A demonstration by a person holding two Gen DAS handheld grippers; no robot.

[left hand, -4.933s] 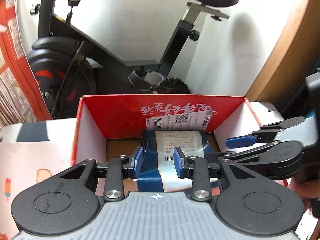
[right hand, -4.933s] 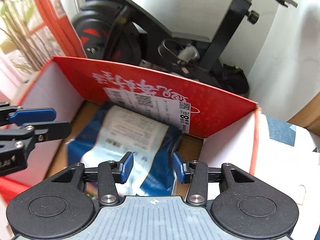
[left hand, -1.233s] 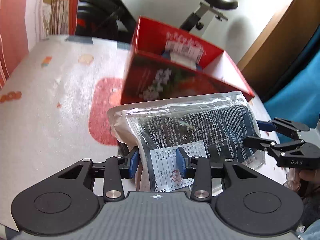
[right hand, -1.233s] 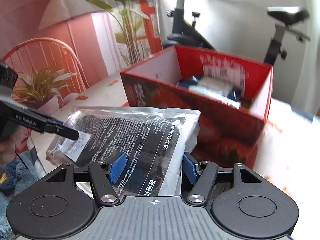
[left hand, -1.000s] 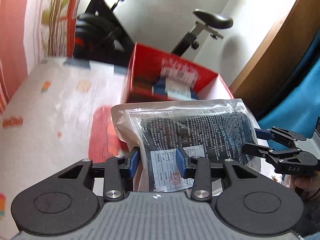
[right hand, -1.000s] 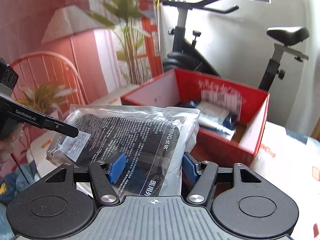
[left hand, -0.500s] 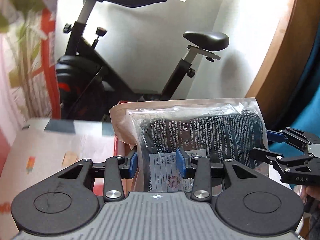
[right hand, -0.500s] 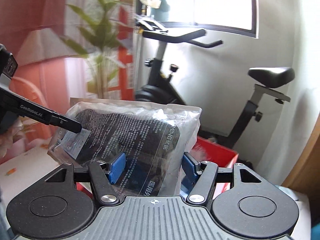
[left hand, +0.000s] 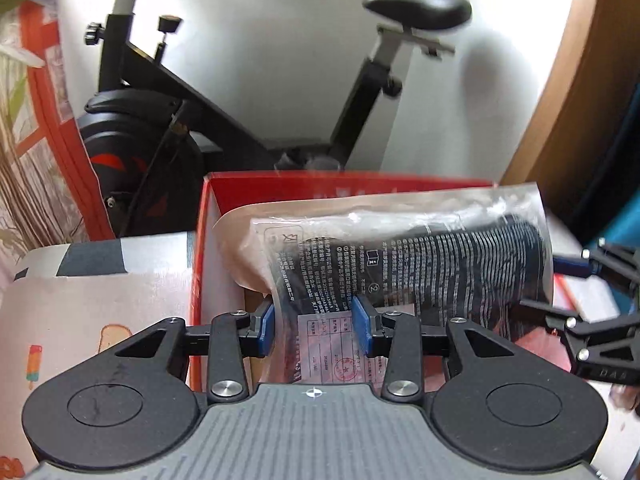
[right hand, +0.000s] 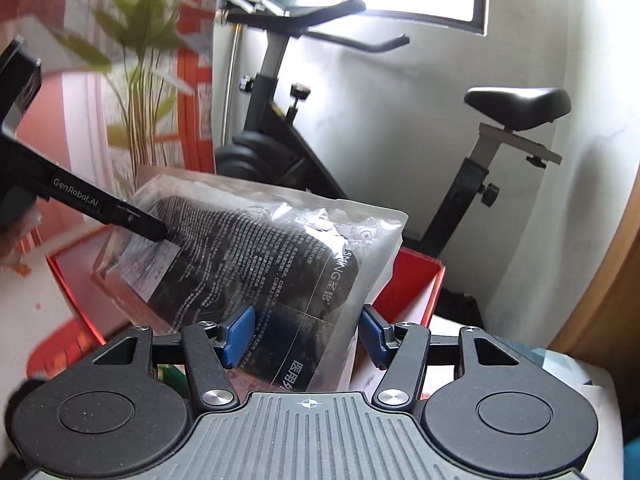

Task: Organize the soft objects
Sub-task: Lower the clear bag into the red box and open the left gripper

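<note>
Behind the red box (left hand: pixel 280 192), an exercise bike (left hand: pixel 168 120) is standing.
Left gripper (left hand: pixel 314 330) is pinching the bag (left hand: pixel 420 264) narrowly; right gripper (right hand: pixel 306 334), half-open, is closing around its other end.

My right gripper (right hand: pixel 304 334) is closing on one end of the clear plastic packet (right hand: pixel 260 264) — my left gripper's finger (right hand: pixel 132 218) pinches its far corner — above the red box (right hand: pixel 416 284).

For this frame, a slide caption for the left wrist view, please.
Left gripper and right gripper carry a plastic-wrapped dark garment pack over the red box.
</note>
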